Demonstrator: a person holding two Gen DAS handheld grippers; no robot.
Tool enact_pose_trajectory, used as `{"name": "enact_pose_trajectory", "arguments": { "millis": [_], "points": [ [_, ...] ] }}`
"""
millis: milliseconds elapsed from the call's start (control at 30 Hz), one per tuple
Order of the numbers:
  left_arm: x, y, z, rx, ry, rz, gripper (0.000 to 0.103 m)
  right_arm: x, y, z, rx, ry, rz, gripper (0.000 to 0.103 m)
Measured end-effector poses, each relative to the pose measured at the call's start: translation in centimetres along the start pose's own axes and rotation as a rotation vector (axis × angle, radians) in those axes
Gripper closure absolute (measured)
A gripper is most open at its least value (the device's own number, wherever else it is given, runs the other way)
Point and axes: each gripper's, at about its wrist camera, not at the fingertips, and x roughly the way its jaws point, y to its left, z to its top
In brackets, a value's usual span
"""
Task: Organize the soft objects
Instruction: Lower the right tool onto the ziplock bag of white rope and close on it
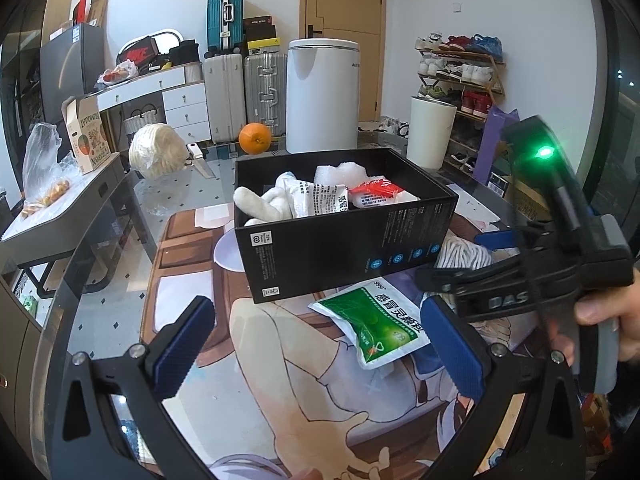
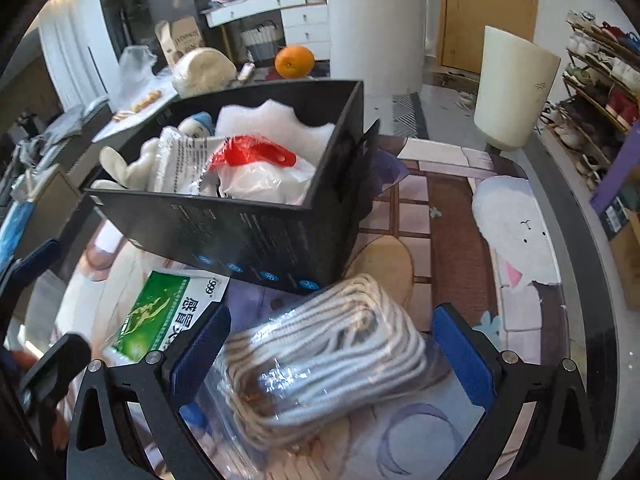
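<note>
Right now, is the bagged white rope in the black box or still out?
Out. The bagged rope lies on the mat beside the black box, between the open right gripper fingers.

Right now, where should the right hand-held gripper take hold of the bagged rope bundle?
Across the rope bundle at its middle, from above: the open right hand-held gripper already straddles it, and its coils run lengthwise, so a crosswise pinch would likely gather them.
</note>
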Motion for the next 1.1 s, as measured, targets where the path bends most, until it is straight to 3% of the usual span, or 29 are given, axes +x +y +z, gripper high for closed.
{"name": "enact_pose_trajectory", "arguments": {
  "millis": [233, 400, 500, 833, 1100],
  "points": [
    [-0.1, 0.4, 0.0, -0.014, -0.006, -0.008, 0.000, 0.1, 0.2, -0.5, -0.030, 0.033, -0.043, 0.001],
    [0.0, 0.4, 0.0, -0.016, -0.003, -0.010, 0.000, -1.2, -0.5, -1.8, -0.182, 0.044, -0.021, 0.001],
    [0.0, 0.3, 0.0, -0.012, -0.003, -0.007, 0.000, -2.4, -1.3, -2.5, -0.207, 0.021, -0.029, 0.001],
    [0.1, 0.2, 0.0, -0.001, 0.002, -0.004, 0.000, -3.1, -3.1, -5.0, -0.048, 0.052, 0.001, 0.001],
    [0.2, 0.0, -0.1, 0.013, 0.007, 0.011, 0.000, -2.3, -2.3, -4.7, -0.027, 0.035, -0.065, 0.002]
  ]
}}
